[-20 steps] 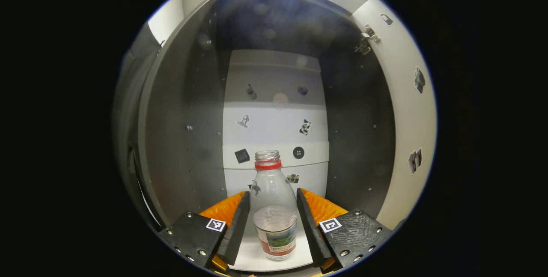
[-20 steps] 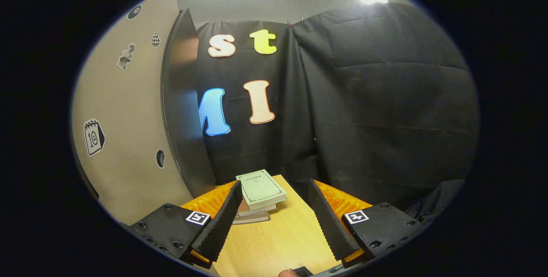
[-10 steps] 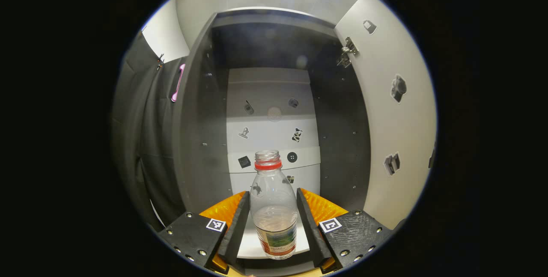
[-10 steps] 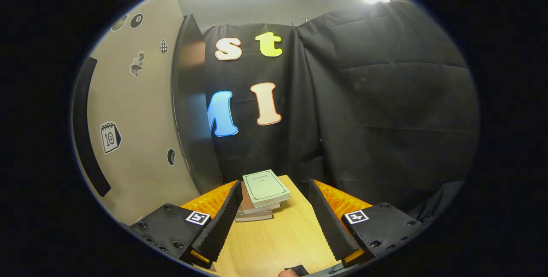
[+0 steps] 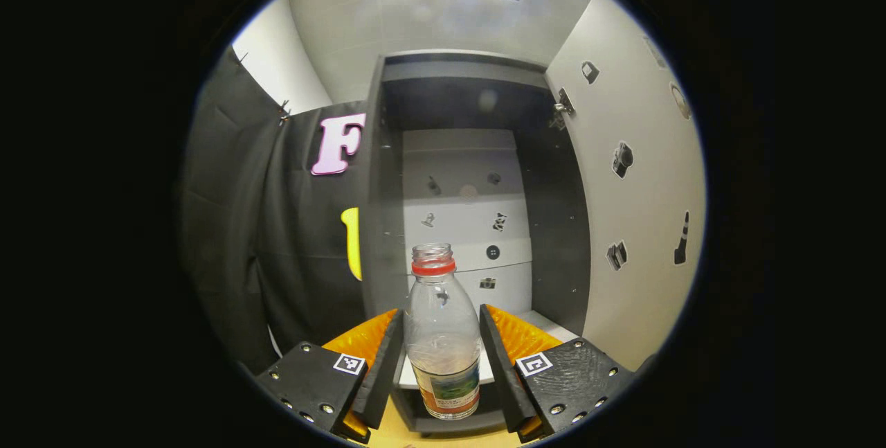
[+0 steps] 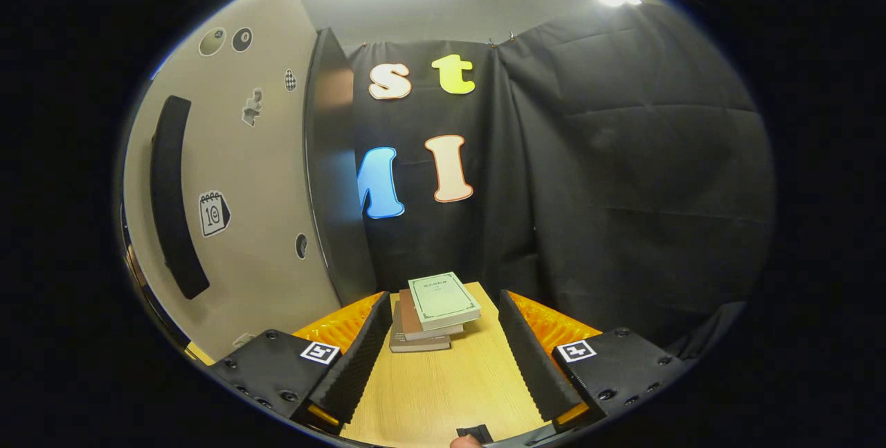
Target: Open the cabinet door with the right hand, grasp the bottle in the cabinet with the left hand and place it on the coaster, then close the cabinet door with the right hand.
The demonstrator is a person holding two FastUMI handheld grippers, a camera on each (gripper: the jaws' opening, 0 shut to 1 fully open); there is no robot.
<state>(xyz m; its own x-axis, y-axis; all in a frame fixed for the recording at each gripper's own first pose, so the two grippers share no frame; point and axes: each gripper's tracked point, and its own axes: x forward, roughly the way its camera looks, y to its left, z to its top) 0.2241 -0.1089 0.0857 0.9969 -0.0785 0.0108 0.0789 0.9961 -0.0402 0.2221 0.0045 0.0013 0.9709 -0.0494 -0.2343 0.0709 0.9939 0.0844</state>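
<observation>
Standing upright between the two black pads of the left gripper (image 5: 441,358), the bottle (image 5: 441,341) is pinched on both sides of its clear body, its capless neck with the red ring up and a little liquid low inside. It hangs in front of the cabinet (image 5: 477,226), outside the opening, with the cabinet's white floor and dark front lip behind and below its base and a strip of wooden table under that, so I judge the first two steps done: the door (image 5: 637,212) stands swung wide to the right of the cabinet, and the bottle is grasped and clear of the shelf. Left to do are setting it on the coaster, which I cannot place from here, and shutting the door. The cabinet's dark left wall rises just left of the bottle's neck, and the open door's pale inner face, with its hinge near the top, stands off to the right, so drawing straight away from the cabinet looks free of both. In the right gripper view the right gripper (image 6: 439,347) has its jaws spread and holds nothing; it hovers over the wooden table (image 6: 443,392), with a stack of books (image 6: 432,309) ahead of its fingers. The door's outer face with its dark bar handle (image 6: 176,199) lies to its left, near enough to reach when closing comes.
</observation>
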